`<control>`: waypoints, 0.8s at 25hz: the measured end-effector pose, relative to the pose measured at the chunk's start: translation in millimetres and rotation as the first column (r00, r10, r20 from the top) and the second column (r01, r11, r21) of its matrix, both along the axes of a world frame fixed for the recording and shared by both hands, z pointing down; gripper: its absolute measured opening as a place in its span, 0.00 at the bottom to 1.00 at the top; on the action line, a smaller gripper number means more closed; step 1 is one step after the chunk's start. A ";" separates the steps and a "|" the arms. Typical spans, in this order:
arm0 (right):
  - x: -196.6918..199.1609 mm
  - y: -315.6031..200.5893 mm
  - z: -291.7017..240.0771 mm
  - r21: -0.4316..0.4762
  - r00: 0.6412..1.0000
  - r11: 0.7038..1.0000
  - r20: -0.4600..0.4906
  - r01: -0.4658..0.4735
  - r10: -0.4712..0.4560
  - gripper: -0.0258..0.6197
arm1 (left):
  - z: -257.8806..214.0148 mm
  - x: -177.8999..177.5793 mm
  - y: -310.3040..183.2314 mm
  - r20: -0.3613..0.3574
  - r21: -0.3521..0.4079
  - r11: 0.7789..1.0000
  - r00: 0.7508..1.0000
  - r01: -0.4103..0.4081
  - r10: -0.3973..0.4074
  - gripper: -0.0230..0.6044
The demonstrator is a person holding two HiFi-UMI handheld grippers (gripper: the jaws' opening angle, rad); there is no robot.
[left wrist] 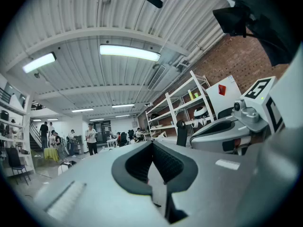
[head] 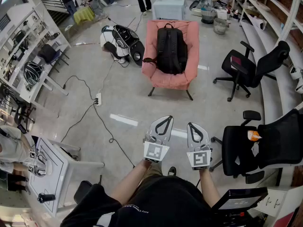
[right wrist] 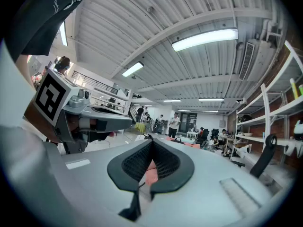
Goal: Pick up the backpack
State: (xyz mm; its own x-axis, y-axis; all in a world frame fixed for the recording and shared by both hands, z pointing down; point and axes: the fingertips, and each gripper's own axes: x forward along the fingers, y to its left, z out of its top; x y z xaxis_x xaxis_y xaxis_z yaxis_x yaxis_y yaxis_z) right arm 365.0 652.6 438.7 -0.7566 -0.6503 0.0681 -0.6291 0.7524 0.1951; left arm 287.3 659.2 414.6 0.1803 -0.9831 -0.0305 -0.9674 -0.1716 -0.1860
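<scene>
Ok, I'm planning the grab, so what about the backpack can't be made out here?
- Head view: backpack top handle, too small to judge.
- Head view: its rear face, hidden against the pink chair.
- Left gripper view: backpack hidden behind the shut left tool.
- Right gripper view: shut right tool covers it; only pink shows.

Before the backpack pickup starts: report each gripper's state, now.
Left gripper: closed, holding nothing.
Right gripper: closed, holding nothing.
</scene>
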 end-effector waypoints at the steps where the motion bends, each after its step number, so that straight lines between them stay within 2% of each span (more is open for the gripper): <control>1: -2.1 -1.5 -0.9 0.004 1.000 1.000 0.000 0.001 -0.001 0.06 | 0.0 -0.7 -1.5 0.014 0.017 1.000 1.000 -0.008 0.007 0.04; 4: -9.3 -2.9 -2.8 0.006 1.000 1.000 0.001 0.014 -0.014 0.06 | 1.2 -3.8 -4.2 0.037 0.041 0.999 0.999 -0.021 0.020 0.04; 10: -22.3 -4.1 0.2 -0.003 0.999 0.999 -0.014 0.047 -0.047 0.06 | 4.7 -16.1 -7.8 0.046 0.012 1.000 0.999 0.009 -0.009 0.04; 13: -28.3 -7.5 -1.5 -0.001 0.999 0.999 -0.016 0.048 -0.048 0.06 | 6.5 -24.2 -9.0 0.000 0.002 1.000 1.000 0.025 -0.025 0.04; 16: -36.7 -13.3 -5.2 -0.004 0.999 0.999 -0.016 0.049 -0.049 0.06 | 5.3 -35.4 -15.5 0.003 0.007 0.999 0.999 0.040 -0.040 0.04; 19: -44.3 -20.9 -7.8 -0.009 0.999 0.999 -0.020 0.049 -0.049 0.06 | 3.1 -44.0 -24.2 -0.041 -0.017 0.998 0.998 0.055 -0.056 0.04; 20: -46.5 -24.0 -8.5 -0.010 0.999 0.999 -0.026 0.046 -0.046 0.06 | 3.7 -46.7 -28.0 -0.034 -0.014 0.998 0.998 0.054 -0.054 0.04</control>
